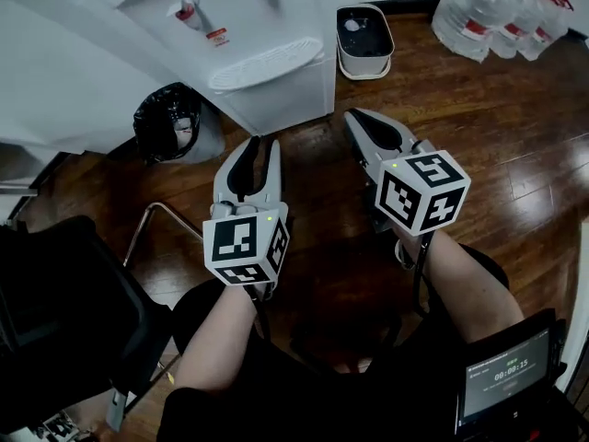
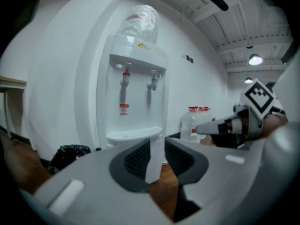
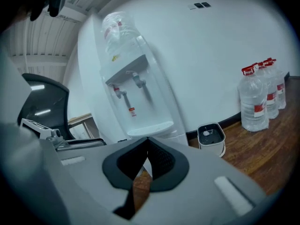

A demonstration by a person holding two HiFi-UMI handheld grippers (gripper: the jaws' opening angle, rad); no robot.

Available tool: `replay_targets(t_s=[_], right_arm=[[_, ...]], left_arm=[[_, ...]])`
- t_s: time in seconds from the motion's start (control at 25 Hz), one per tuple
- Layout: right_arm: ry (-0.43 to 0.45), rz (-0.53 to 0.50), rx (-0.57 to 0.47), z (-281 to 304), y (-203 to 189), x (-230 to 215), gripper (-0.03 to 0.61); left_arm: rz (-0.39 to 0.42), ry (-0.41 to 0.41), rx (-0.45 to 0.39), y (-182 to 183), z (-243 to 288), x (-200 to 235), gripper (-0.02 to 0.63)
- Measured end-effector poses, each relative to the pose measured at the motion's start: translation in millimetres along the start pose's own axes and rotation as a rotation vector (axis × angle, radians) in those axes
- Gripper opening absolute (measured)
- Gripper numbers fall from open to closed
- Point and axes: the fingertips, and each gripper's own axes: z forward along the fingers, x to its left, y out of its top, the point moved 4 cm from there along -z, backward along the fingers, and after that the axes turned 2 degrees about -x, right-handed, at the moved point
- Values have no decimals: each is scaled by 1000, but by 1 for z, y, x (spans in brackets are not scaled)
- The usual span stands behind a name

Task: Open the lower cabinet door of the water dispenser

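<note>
The white water dispenser (image 1: 262, 58) stands against the wall, with two taps, a drip tray and a bottle on top (image 2: 138, 22). Its lower cabinet front (image 1: 294, 95) is a plain white face below the tray. My left gripper (image 1: 262, 145) hovers in front of it without touching, jaws open with nothing between them; through the gap I see a strip of the white cabinet (image 2: 154, 161). My right gripper (image 1: 356, 118) is beside it on the right, shut and empty, tips meeting (image 3: 147, 140). It also shows in the left gripper view (image 2: 199, 128).
A black rubbish bag (image 1: 170, 118) lies left of the dispenser. A small white bin (image 1: 365, 40) stands to its right, and several water bottles (image 1: 497, 7) further right. A black chair (image 1: 55, 320) is at my left. A timer screen (image 1: 506, 376) sits bottom right.
</note>
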Motion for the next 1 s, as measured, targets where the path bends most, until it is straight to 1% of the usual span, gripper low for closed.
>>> replay_targets(t_s=[0.12, 0.2, 0.36, 0.56, 0.68, 0.84, 0.92, 1.0], right_arm=[[9, -59, 1, -12, -12, 19, 5], [5, -105, -1, -20, -18, 28, 5], [-2, -224, -1, -29, -29, 40, 5], [2, -327, -24, -29, -41, 60, 5], [5, -372, -57, -27, -35, 68, 5], [6, -411, -102, -27, -22, 72, 5], [6, -415, -110, -29, -20, 70, 5], [10, -408, -107, -29, -20, 69, 5]], left_arm=[[-12, -2, 3, -12, -14, -10, 117], [-10, -5, -15, -12, -21, -17, 117], [-40, -6, -46, -8, -30, -25, 117], [-46, -11, -55, -11, -39, -25, 101], [-42, -5, -56, -15, -37, -23, 101], [-83, -30, -36, -15, -32, -29, 101], [-93, -31, -30, -16, -29, -30, 101], [-85, -20, -29, -19, -27, -29, 101]])
